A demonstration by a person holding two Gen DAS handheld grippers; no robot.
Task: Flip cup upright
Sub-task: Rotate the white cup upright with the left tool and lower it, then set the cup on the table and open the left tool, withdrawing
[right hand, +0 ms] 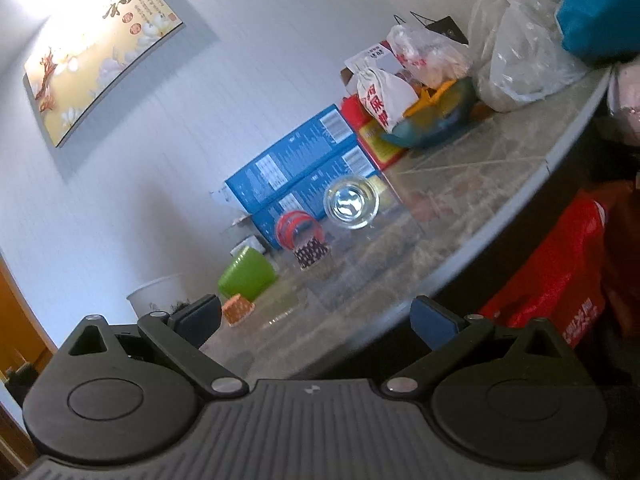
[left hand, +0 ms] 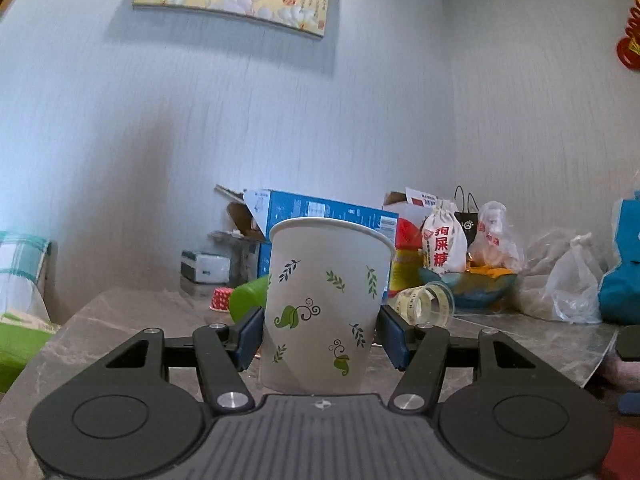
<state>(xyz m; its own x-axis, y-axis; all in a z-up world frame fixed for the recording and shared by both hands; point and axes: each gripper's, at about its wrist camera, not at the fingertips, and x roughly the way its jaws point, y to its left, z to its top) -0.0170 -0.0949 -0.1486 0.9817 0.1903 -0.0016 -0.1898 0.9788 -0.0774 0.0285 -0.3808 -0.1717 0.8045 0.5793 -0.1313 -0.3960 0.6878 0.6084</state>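
Observation:
A white paper cup with green leaf prints stands upright, mouth up, between the blue pads of my left gripper. The pads sit against its lower sides, so the gripper is shut on the cup. The cup's base is hidden behind the gripper body. In the right wrist view the same cup shows at the far left, partly hidden behind a finger. My right gripper is open and empty, held tilted over the table's near edge.
On the marble table lie a clear glass on its side, a green cup, small patterned cups, blue boxes, a bowl and plastic bags. A red bag is beside the table.

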